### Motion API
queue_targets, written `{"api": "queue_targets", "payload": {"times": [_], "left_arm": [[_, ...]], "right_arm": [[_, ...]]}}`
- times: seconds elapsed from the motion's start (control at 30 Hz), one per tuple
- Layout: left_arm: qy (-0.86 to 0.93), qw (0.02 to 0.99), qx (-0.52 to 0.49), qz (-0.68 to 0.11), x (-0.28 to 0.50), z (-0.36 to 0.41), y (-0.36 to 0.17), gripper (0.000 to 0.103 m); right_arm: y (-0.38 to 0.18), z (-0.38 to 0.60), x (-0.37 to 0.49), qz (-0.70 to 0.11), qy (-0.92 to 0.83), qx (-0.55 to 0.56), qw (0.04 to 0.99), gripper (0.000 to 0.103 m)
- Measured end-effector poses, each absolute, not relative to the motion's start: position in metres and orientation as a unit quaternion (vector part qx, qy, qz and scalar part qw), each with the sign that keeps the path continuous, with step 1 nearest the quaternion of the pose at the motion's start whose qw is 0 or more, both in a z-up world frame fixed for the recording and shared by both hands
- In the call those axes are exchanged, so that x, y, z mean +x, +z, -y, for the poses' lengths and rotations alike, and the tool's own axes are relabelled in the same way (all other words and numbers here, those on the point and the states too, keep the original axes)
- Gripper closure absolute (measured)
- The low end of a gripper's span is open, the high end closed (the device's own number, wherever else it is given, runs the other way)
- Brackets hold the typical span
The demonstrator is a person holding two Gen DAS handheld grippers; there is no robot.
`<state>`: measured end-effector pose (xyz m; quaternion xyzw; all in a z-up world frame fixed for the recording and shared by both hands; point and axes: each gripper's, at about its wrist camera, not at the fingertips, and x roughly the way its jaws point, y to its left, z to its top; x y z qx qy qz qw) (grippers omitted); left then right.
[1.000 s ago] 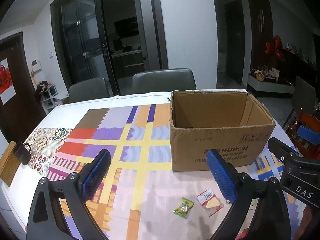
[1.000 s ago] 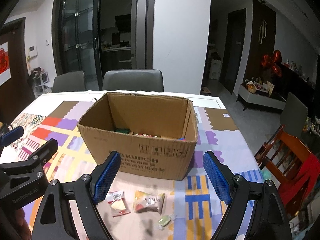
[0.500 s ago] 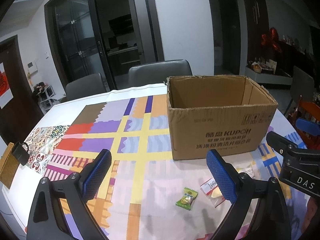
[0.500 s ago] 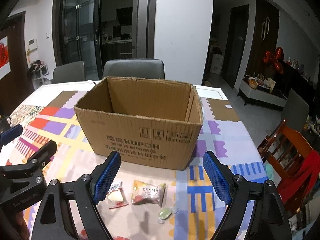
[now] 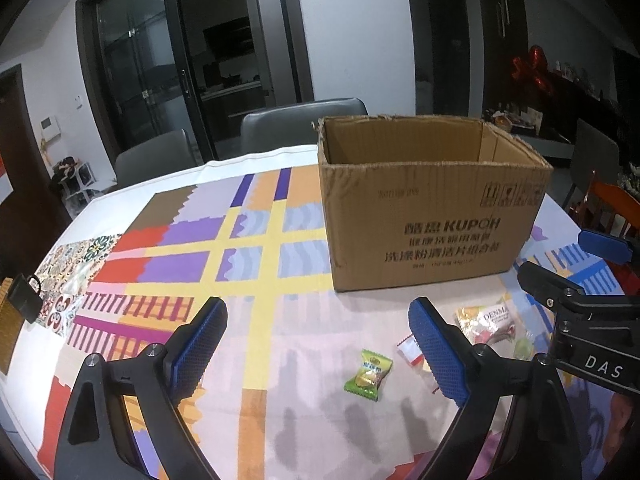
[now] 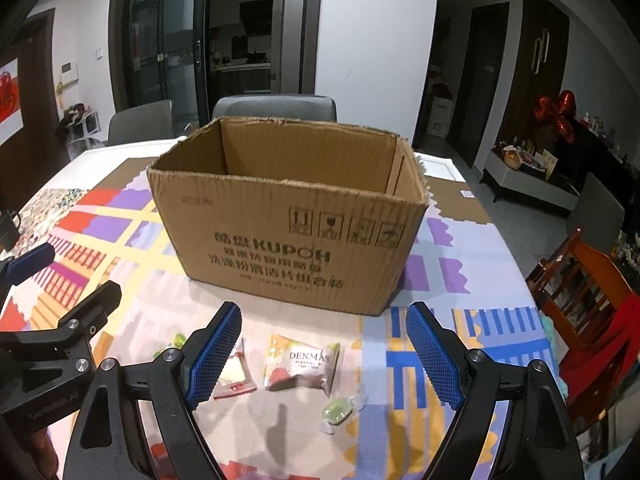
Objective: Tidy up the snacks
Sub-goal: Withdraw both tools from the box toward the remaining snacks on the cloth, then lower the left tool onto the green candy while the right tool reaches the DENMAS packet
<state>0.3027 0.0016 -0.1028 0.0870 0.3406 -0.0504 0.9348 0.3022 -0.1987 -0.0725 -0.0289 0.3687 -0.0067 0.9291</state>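
An open cardboard box [image 5: 432, 216] [image 6: 296, 240] stands on the patterned tablecloth. In front of it lie small snacks: a green candy packet [image 5: 369, 370], a white and red packet [image 6: 234, 376] [image 5: 410, 350], a DENMAS pouch [image 6: 304, 364] [image 5: 486, 320] and a pale green wrapped sweet [image 6: 340, 408]. My left gripper [image 5: 318, 352] is open and empty, low over the cloth left of the green packet. My right gripper [image 6: 322, 360] is open and empty, its jaws either side of the DENMAS pouch and above it.
Grey chairs [image 6: 274, 106] stand behind the table. A wooden chair with red cloth [image 6: 588, 300] is at the right edge. A small dark object [image 5: 24, 298] lies at the table's left edge on a woven mat.
Both grippers have dropped lower and closer to the table. The box interior is no longer seen from above and the snacks appear nearer. Both stay open.
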Motion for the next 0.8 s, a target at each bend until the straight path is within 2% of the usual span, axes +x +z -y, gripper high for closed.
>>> {"api": "queue_targets", "payload": {"times": [0.53, 0.8], "left_arm": [[-0.069, 0.926, 0.091, -0.36, 0.3, -0.002, -0.133, 0.01], [-0.079, 0.922, 0.098, -0.366, 0.304, 0.001, -0.145, 0.017]], "right_arm": [[-0.104, 0.192, 0.303, -0.384, 0.007, -0.041, 0.922, 0.018], [-0.117, 0.193, 0.307, -0.393, 0.007, -0.036, 0.919, 0.018]]}}
